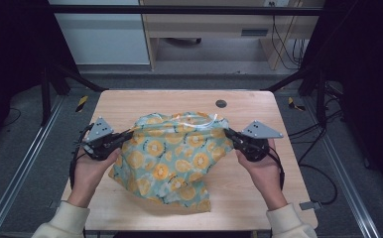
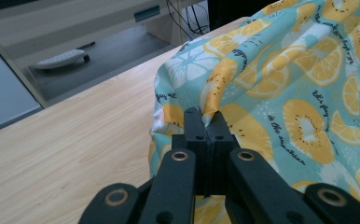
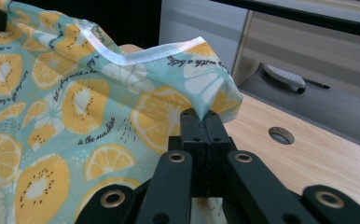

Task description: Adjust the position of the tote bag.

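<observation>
A teal cloth [image 1: 172,153] printed with orange citrus slices hangs between both grippers above the wooden table [image 1: 130,106], its lower part bunched on the tabletop. My left gripper [image 1: 129,134] is shut on the cloth's left edge; in the left gripper view the jaws [image 2: 207,119] pinch a fold of the cloth [image 2: 285,70]. My right gripper [image 1: 227,133] is shut on the cloth's right edge; in the right gripper view its jaws [image 3: 200,116] clamp a corner of the cloth [image 3: 75,102] below a white hem [image 3: 136,56].
A round cable hole [image 1: 221,103] lies in the table's far right part, also near the right gripper [image 3: 281,135]. Black frame posts stand on both sides, and a white cabinet [image 1: 107,34] and a desk stand beyond the table.
</observation>
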`<state>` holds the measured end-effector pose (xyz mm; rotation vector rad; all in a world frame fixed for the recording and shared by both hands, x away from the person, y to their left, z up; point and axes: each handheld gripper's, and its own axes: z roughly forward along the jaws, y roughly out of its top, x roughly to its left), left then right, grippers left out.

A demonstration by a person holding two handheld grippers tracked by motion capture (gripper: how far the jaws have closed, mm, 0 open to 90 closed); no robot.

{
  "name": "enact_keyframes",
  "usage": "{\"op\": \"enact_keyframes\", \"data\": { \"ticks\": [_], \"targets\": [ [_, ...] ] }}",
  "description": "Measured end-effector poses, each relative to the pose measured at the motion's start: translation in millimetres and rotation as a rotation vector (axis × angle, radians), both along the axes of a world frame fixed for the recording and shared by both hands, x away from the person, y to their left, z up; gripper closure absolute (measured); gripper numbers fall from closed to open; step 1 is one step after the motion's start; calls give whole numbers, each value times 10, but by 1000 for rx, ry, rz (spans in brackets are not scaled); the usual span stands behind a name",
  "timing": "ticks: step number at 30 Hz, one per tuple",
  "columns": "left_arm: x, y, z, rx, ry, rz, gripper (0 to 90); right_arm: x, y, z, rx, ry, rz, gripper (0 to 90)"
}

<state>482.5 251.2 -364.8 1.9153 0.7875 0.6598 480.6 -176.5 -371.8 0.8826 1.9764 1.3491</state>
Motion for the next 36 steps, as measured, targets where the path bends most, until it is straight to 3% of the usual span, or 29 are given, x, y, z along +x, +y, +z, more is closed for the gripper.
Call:
{"op": "enact_keyframes", "data": {
  "ticks": [6,16,23,29,36],
  "targets": [
    [-134,32,-88,-18,-13,-4,900,-164,-3,-67,15,-12,7,900],
    [-410,182,-244,-70,-9,7,900,-387,49,-251,4,-2,68,900],
    [-668,261,-399,-85,12,-16,900,-598,64,-353,-12,-2,102,900],
    [-793,312,-446,-101,26,-21,900,-734,70,-399,0,9,119,900],
    [-892,371,-539,-101,63,-41,900,-822,92,-439,-27,10,157,900]
  ]
}}
